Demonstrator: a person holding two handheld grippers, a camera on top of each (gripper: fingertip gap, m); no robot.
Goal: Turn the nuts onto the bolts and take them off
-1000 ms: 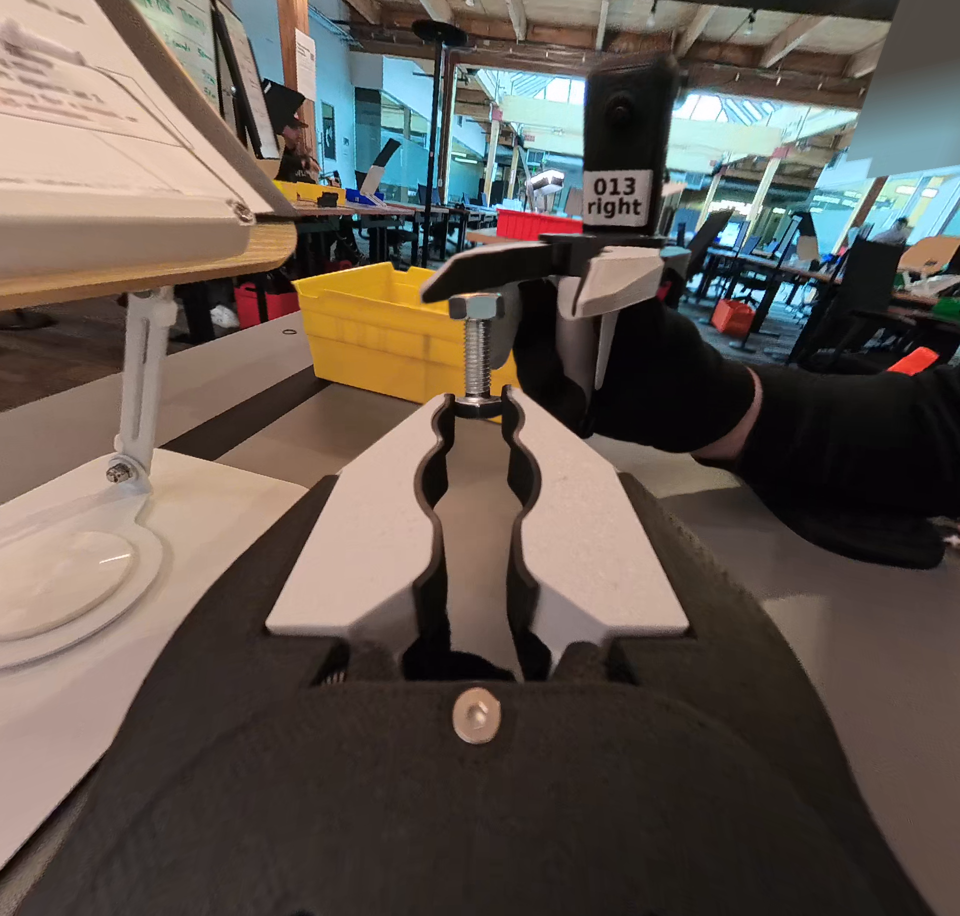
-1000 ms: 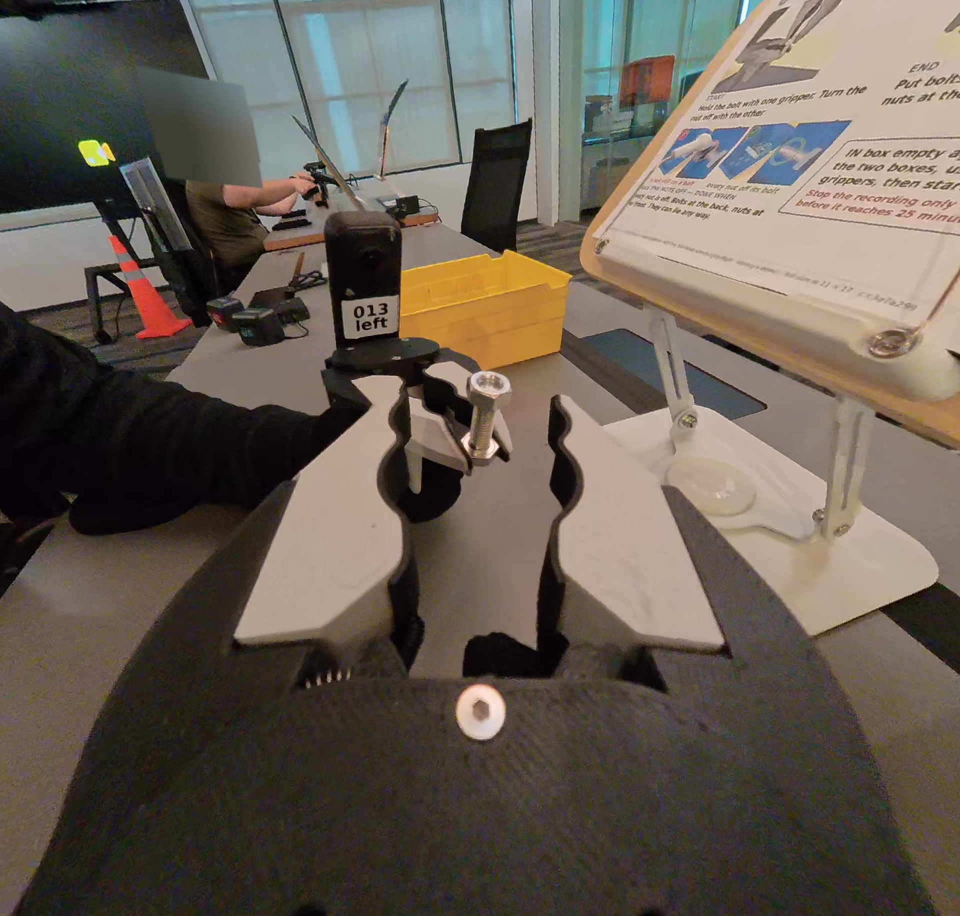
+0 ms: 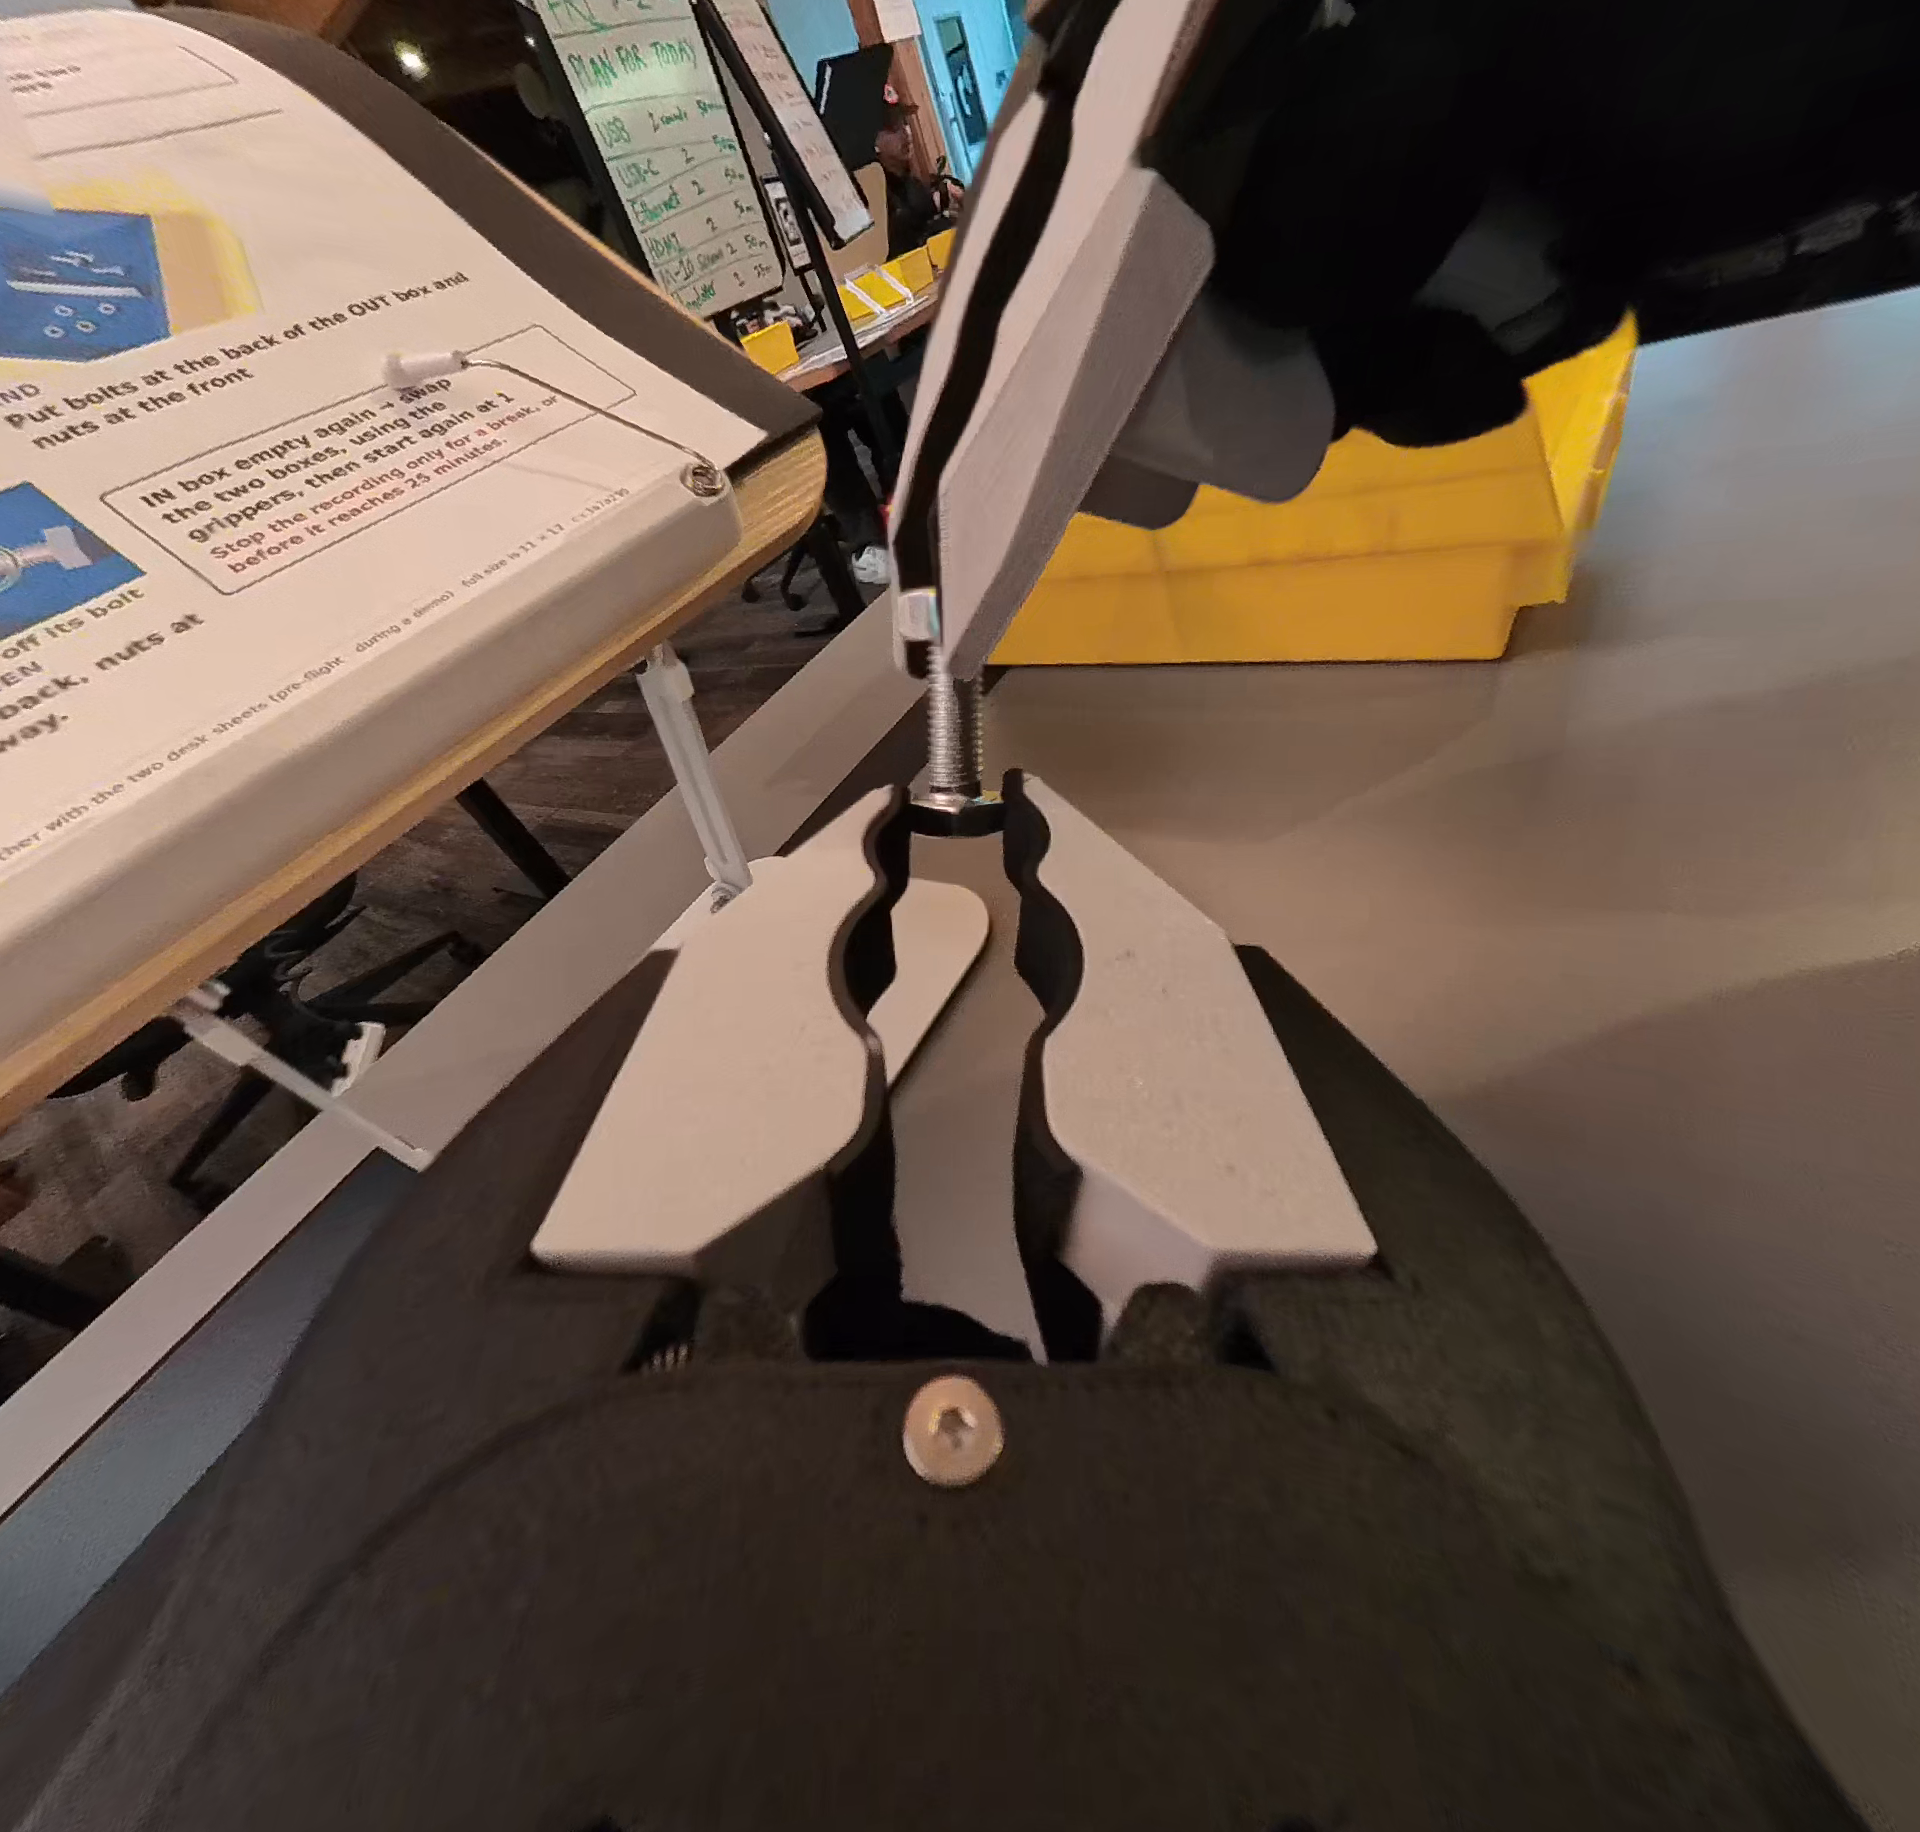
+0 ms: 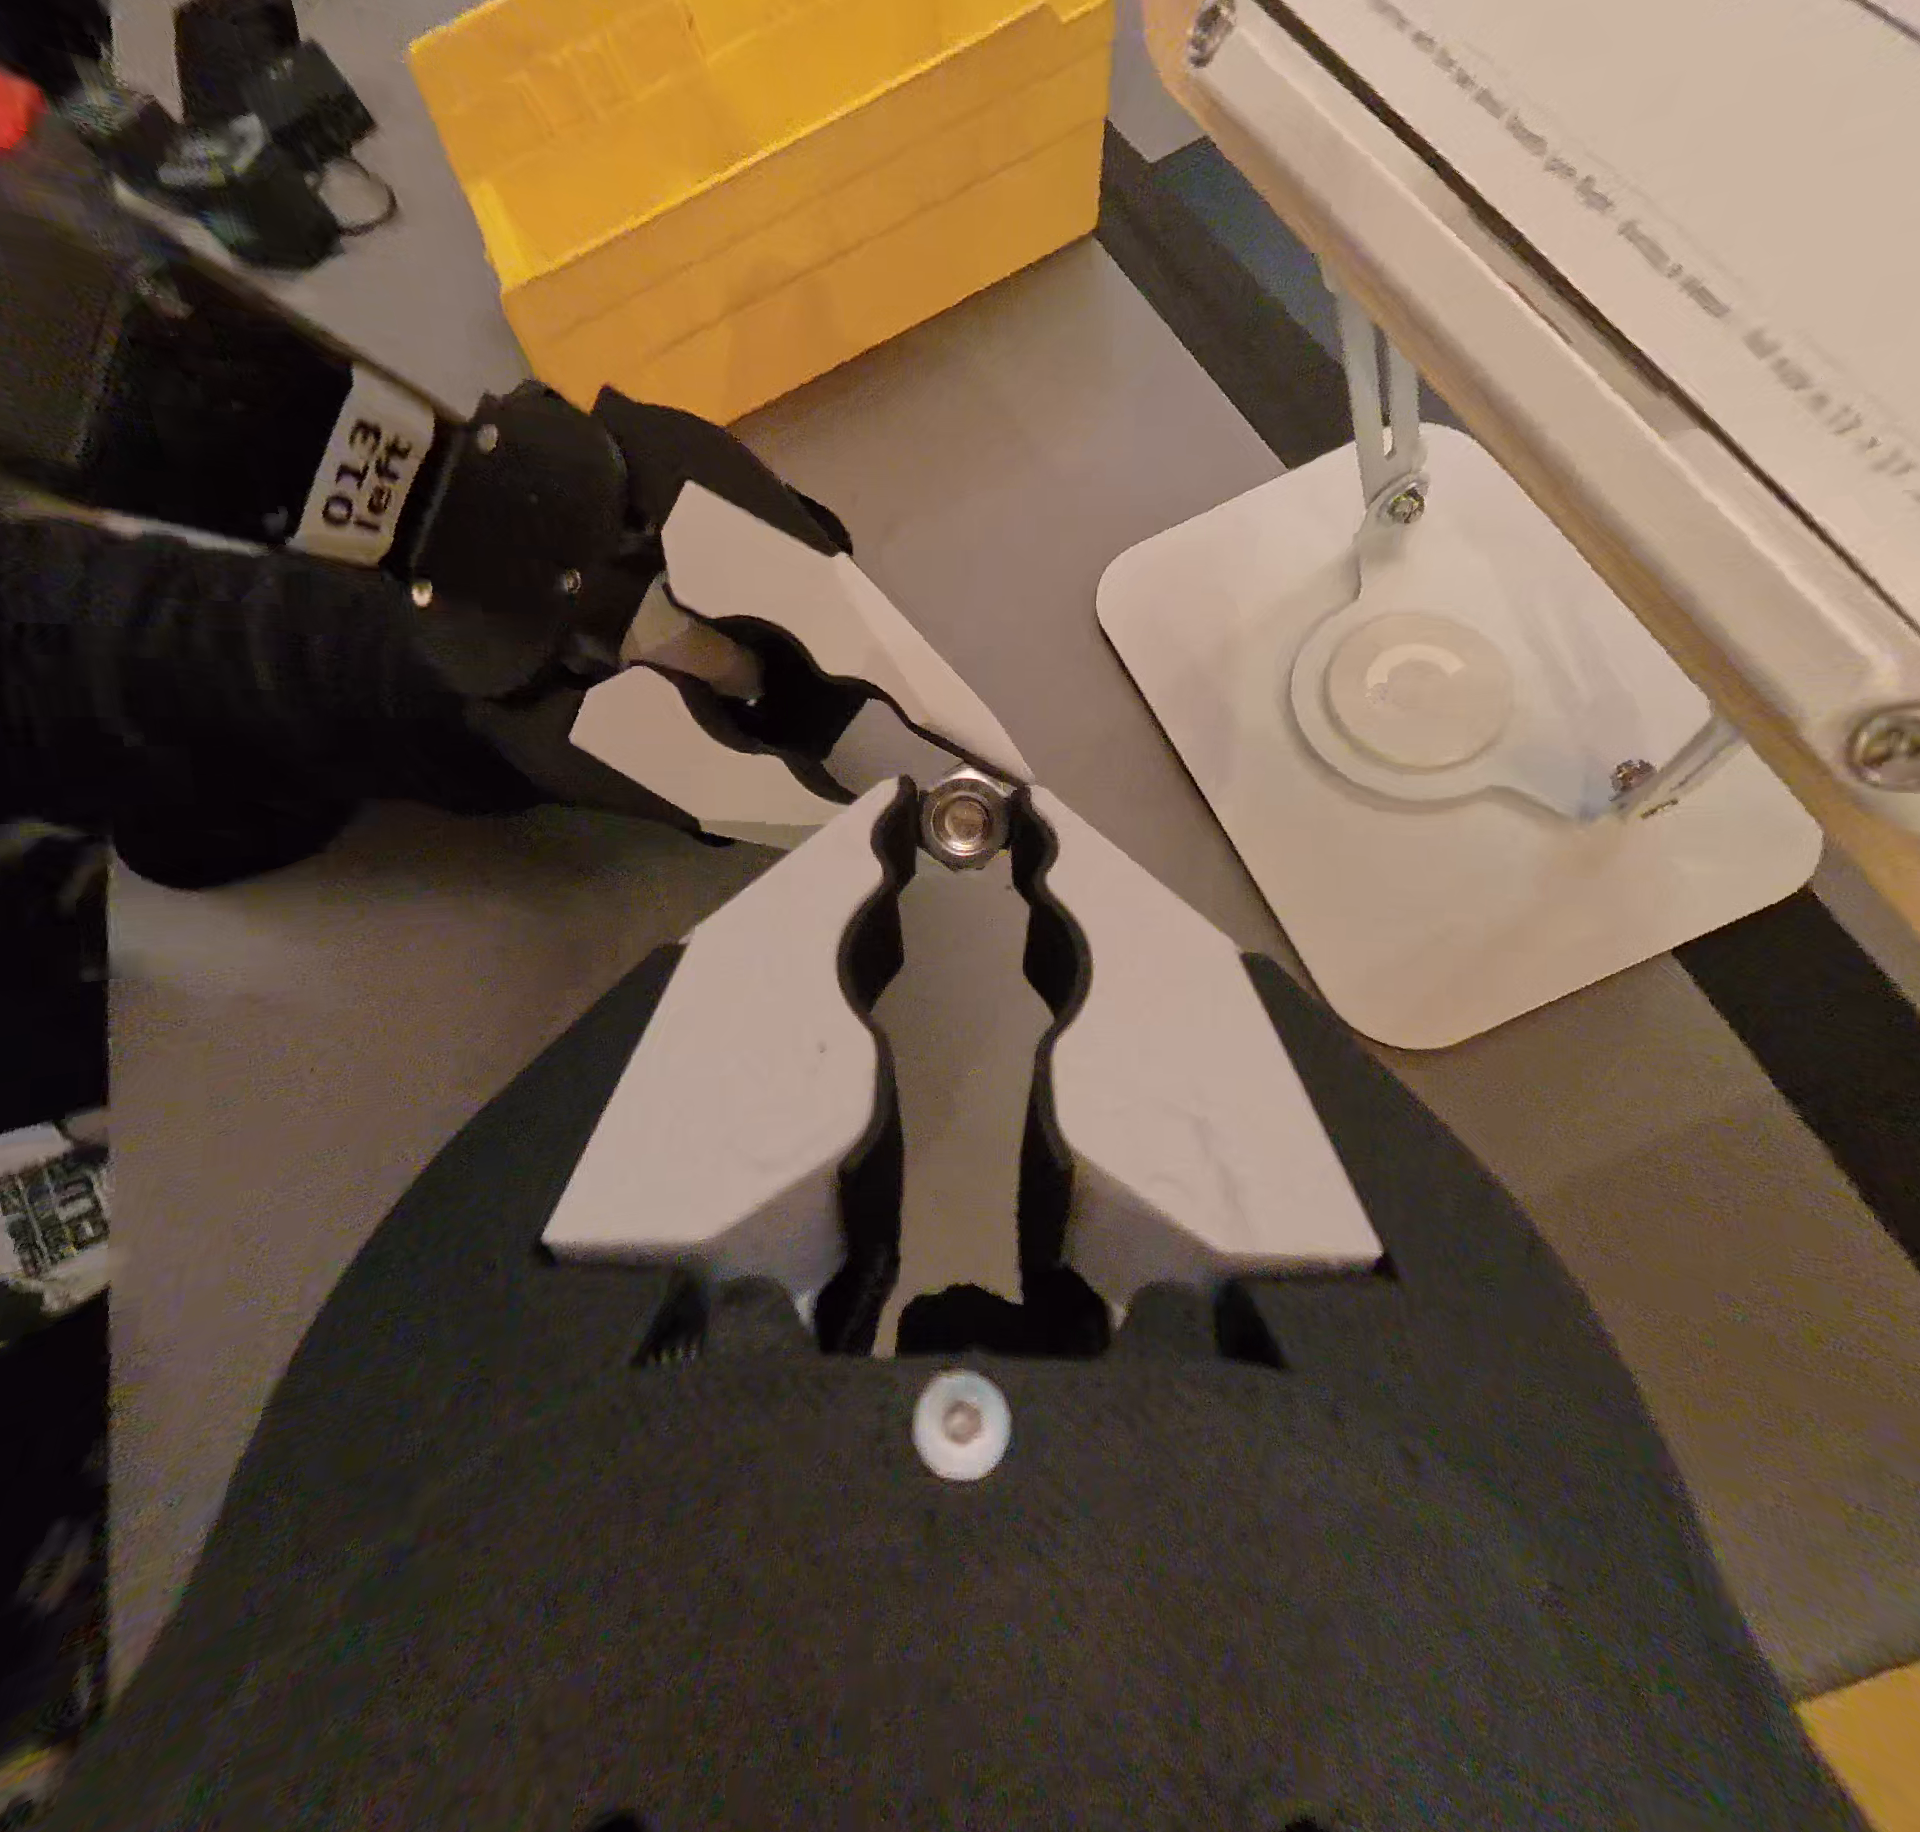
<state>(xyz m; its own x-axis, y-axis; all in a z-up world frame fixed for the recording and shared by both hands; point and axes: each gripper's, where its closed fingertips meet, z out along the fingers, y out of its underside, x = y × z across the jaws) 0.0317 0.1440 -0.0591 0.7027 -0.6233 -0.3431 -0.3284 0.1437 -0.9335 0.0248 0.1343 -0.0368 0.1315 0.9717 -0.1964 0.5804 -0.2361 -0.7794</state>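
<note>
Left gripper (image 3: 954, 814): narrowed onto the hex piece at the lower end of the bolt (image 3: 943, 733), gripping it at the very fingertips above the grey table (image 3: 1558, 951).
Right gripper (image 4: 961, 826): come down from above, closed around the hex piece at the bolt's upper end; in the left wrist view its white fingers (image 3: 1039, 411) pinched that top piece (image 3: 916, 619).
Which end is nut, which is head: could not be told from these views.
Bolt position: upright between the two grippers, threads bare between the hex ends, near the yellow bin (image 4: 769, 151) and the stand's white base (image 4: 1455, 722).
Risk, slip: both grips sat at the tips only, so a twist could likely have rolled a hex piece out of the notches.
Risk, tilt: if the grippers were off-axis, the thread might have bound or cross-threaded.
Risk, drop: once the nut came free, the loose part could have fallen to the table and rolled away.
Risk, collision: the instruction board (image 3: 312, 432) stood close on one side; a wide wrist turn might have struck it.
</note>
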